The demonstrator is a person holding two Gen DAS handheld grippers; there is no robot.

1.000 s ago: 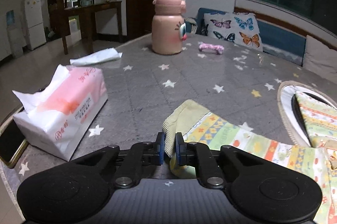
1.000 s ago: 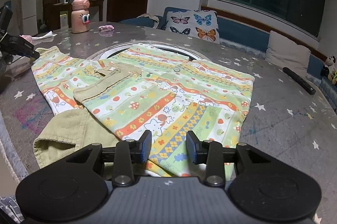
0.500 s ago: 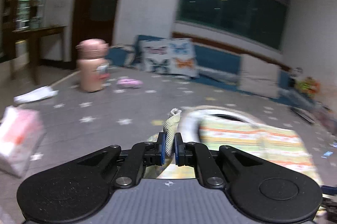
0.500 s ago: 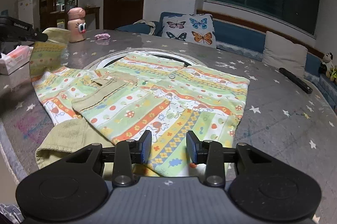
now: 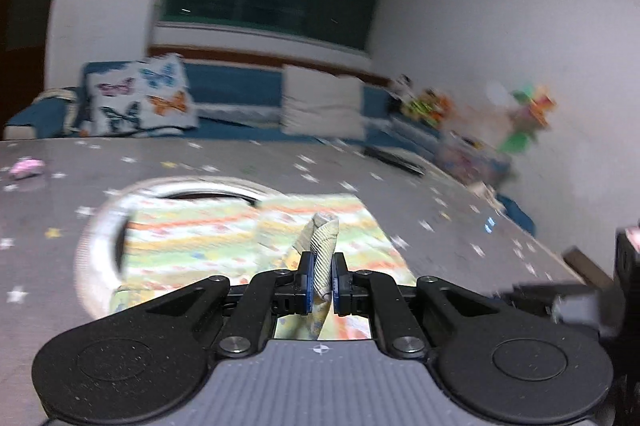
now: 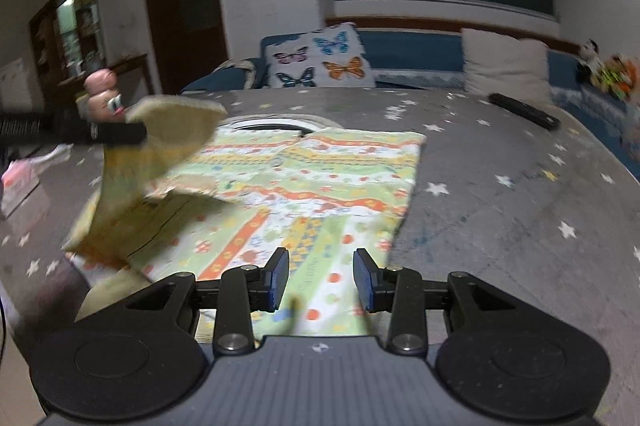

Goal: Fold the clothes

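Observation:
A child's patterned shirt (image 6: 320, 178) in green, yellow and orange lies spread on the grey star-printed table (image 6: 500, 194). My left gripper (image 5: 321, 276) is shut on the cuff of the shirt's sleeve (image 5: 322, 246). In the right wrist view that sleeve (image 6: 168, 146) hangs lifted above the shirt's left half, held by the left gripper (image 6: 132, 133). My right gripper (image 6: 322, 280) stands open just above the shirt's near hem, nothing between its fingers. The shirt body (image 5: 208, 238) shows blurred past the left fingers.
A white ring (image 5: 92, 238) set in the table lies under the shirt's far edge. A black remote (image 6: 524, 111) rests at the far right, a pink bottle (image 6: 102, 94) and a tissue pack (image 6: 18, 182) at the left. Cushions (image 6: 320, 58) line the bench behind.
My left gripper lifted the sleeve off the table and swung it right, over the shirt body. The right gripper stayed open and edged forward over the hem.

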